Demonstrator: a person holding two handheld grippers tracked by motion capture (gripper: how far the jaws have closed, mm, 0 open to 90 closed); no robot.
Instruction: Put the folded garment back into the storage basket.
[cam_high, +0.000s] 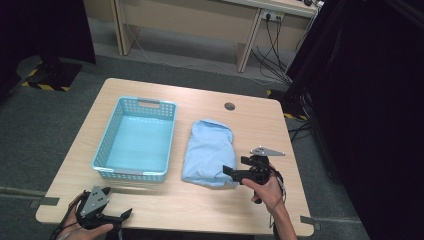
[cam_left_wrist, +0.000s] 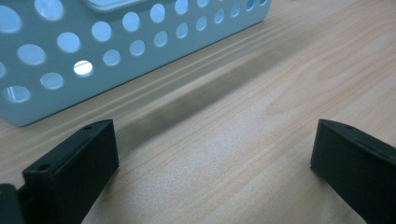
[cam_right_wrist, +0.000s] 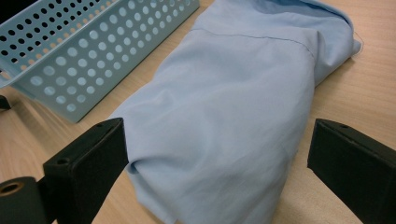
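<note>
On the table (cam_high: 200, 200): basket (cam_high: 136, 140) at left, folded cloth (cam_high: 209, 152) just beside it at right, right gripper (cam_high: 239, 172) at the cloth's near right corner, left gripper (cam_high: 117, 216) at the near left edge, before the basket.

Black claws (cam_high: 118, 215) with grey three-cornered plates, screw holes, cables

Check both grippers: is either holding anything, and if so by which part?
Nothing is held. The right gripper is open, jaws either side of the near end of the folded blue cloth, not closed on it. The left gripper is open over bare table.
</note>
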